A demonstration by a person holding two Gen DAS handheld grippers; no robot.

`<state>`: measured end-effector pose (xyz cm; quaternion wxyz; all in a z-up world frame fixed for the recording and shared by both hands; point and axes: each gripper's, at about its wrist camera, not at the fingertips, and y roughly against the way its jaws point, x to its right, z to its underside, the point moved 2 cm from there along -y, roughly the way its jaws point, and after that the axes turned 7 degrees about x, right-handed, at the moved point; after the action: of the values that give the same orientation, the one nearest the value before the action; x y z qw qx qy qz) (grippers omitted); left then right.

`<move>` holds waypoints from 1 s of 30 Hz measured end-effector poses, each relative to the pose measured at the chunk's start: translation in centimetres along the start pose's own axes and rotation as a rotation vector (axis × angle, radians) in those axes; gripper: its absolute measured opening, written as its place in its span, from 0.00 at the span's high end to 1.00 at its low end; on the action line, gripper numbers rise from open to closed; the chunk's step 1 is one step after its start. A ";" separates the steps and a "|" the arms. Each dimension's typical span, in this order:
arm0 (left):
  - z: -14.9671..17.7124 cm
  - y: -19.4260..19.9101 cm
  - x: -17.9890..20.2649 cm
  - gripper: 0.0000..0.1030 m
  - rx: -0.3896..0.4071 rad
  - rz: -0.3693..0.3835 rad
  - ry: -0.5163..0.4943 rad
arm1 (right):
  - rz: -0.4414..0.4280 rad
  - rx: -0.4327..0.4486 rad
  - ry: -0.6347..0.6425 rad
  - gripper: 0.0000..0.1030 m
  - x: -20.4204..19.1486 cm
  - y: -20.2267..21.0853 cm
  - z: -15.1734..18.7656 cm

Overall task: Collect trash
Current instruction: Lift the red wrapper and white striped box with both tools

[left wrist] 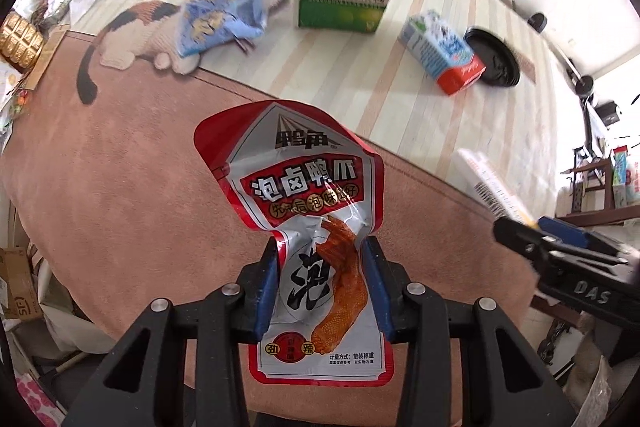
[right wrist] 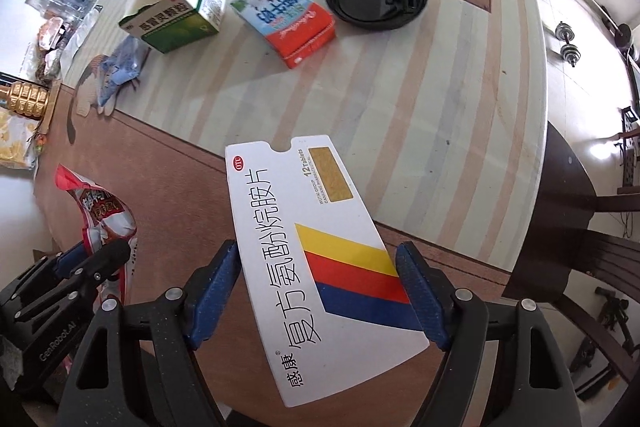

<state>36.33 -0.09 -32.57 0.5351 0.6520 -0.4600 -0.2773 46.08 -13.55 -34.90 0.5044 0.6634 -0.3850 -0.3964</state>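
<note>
My left gripper (left wrist: 320, 259) is shut on a red and silver snack wrapper (left wrist: 304, 187) and holds it above the brown part of the table mat; the wrapper also shows in the right wrist view (right wrist: 102, 219). My right gripper (right wrist: 320, 267) is shut on a flat white medicine box (right wrist: 312, 235) with yellow, red and blue stripes; that box shows at the right of the left wrist view (left wrist: 492, 187). On the table lie a green and white box (left wrist: 340, 3), open at the top, a blue and red carton (left wrist: 444, 53), a crumpled blue wrapper (left wrist: 224, 19) and a black lid (left wrist: 500, 59).
The round table (right wrist: 460, 107) has a striped mat with a cat picture (left wrist: 132, 35). Clutter and a gold object (left wrist: 20, 39) sit at the left edge. A dark chair (right wrist: 580, 227) stands at the right. Dumbbells (right wrist: 568, 47) lie on the floor behind.
</note>
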 end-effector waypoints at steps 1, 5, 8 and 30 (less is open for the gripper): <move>0.1 0.2 -0.4 0.64 0.009 0.003 0.005 | -0.004 0.002 0.005 0.22 -0.4 0.1 0.0; 0.4 1.3 -2.3 0.64 0.039 0.022 0.050 | -0.036 0.003 0.024 0.24 -1.7 0.3 0.2; 1.0 2.2 -4.2 0.64 0.062 0.035 0.094 | -0.078 -0.003 0.042 0.78 -3.5 0.4 0.8; 6.6 -1.2 -13.2 0.76 0.044 0.008 0.314 | 0.188 -0.022 -0.002 0.27 -8.5 -6.9 4.7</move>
<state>25.49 8.85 -37.22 0.5872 0.6969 -0.3795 -0.1598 39.27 -6.18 -41.25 0.5463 0.6185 -0.4415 -0.3521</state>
